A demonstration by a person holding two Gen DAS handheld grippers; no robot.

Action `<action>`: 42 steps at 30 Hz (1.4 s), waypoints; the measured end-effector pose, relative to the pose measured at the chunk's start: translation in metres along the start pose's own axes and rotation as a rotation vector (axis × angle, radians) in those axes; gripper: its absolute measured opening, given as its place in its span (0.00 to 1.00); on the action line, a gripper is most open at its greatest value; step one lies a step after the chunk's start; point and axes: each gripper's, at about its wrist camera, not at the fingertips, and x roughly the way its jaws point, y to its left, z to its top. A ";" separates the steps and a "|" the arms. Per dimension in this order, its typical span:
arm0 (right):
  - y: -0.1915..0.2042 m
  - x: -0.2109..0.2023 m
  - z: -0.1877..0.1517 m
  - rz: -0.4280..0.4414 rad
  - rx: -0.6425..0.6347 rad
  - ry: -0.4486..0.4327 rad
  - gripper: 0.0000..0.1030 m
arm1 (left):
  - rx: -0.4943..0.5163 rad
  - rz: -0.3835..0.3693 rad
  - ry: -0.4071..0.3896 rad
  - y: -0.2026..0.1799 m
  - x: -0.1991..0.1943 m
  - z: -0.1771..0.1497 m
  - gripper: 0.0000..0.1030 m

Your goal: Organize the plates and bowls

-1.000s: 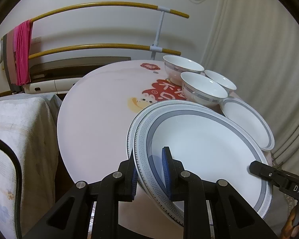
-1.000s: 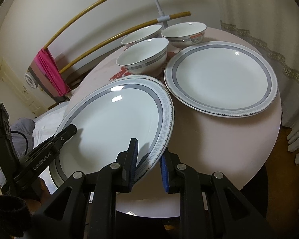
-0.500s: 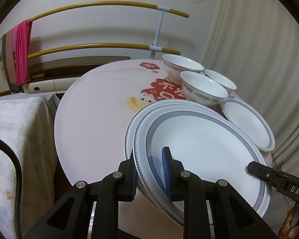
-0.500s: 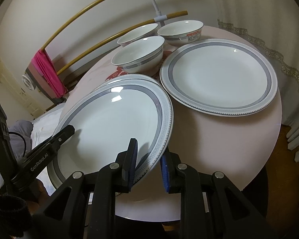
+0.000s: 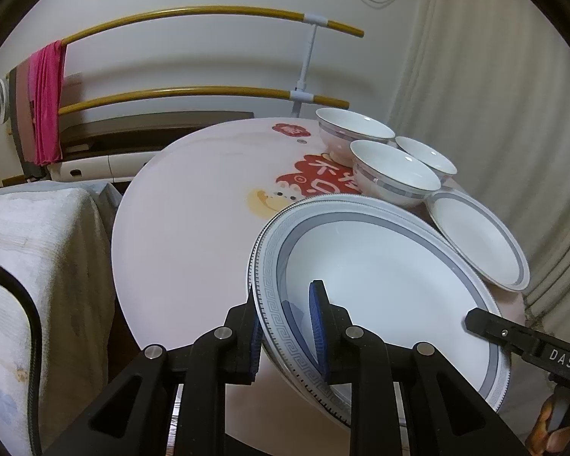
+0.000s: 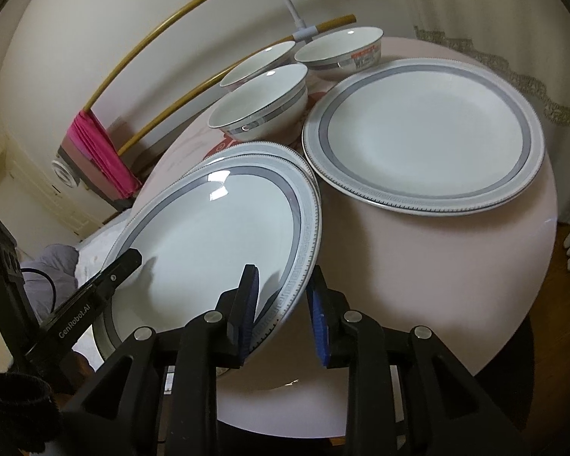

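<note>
I hold a large white plate with a grey band (image 5: 380, 285) (image 6: 216, 235) tilted over a matching second plate, whose rim (image 6: 254, 150) peeks out behind it. My left gripper (image 5: 287, 323) is shut on the top plate's near-left rim. The jaws of my right gripper (image 6: 283, 311) are opening around the opposite rim; the outer pad stands clear of the edge. A third plate (image 6: 425, 129) (image 5: 475, 243) lies flat to the right. Three white bowls (image 6: 262, 102) (image 5: 393, 167) stand behind the plates on the round pink table (image 6: 418, 273).
A rack with yellow rails (image 5: 193, 13) and a pink cloth (image 5: 45, 102) stands behind the table. A curtain (image 5: 494, 95) hangs on the right. Cloth-covered furniture (image 5: 38, 266) is close on the left. The table's left half (image 5: 193, 209) is bare.
The right gripper's jaws have widened around the plate rim. The held plate has settled lower and closer over the plate beneath. The left gripper keeps its grip.
</note>
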 end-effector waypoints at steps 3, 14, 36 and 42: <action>-0.001 0.003 0.000 0.014 0.006 0.006 0.25 | 0.008 0.009 -0.004 0.000 0.001 0.001 0.18; -0.003 0.015 0.003 0.036 0.002 0.020 0.25 | 0.035 0.039 -0.029 -0.001 0.007 0.000 0.19; -0.008 0.012 0.000 0.066 -0.029 -0.001 0.25 | 0.071 0.074 -0.025 -0.001 0.027 -0.003 0.24; -0.011 0.012 0.000 0.075 -0.028 0.005 0.25 | 0.071 0.089 -0.020 -0.003 0.029 0.000 0.24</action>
